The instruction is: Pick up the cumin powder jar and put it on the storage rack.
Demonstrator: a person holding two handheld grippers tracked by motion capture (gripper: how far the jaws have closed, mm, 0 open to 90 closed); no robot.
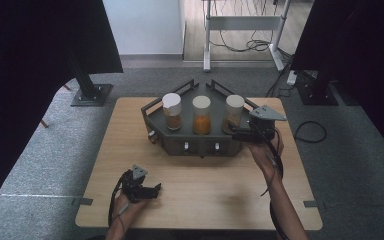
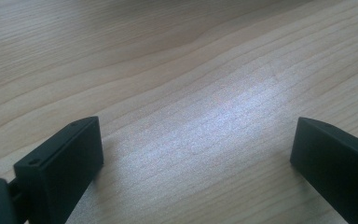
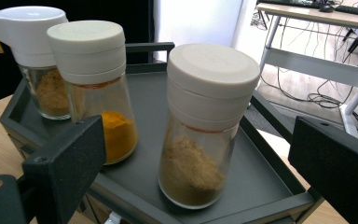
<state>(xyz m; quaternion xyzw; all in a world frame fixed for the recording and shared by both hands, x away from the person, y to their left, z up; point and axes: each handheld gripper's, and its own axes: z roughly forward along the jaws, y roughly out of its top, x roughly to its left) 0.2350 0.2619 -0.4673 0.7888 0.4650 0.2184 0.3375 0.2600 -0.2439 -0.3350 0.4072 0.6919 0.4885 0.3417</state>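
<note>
While three spice jars (image 1: 201, 115) fill one tray (image 1: 155, 120), two grippers open.

1. The high view looks forward and down from above the person's side of the table (image 1: 130, 150), taking in the whole tabletop, the grey floor around it and a desk frame (image 1: 245, 30) far behind.
2. The left gripper view sits low and very close over bare table wood (image 2: 177, 70), looking along its own jaws at the near left part of the table.
3. The right gripper view sits close to the dark tray (image 3: 261, 186) at the table's far right, facing across it toward the three jars.
4. The high view and right gripper view share the tray (image 1: 200, 145), the nearest jar (image 3: 205, 126) (image 1: 234, 112) and the desk frame (image 3: 317, 65).
</note>
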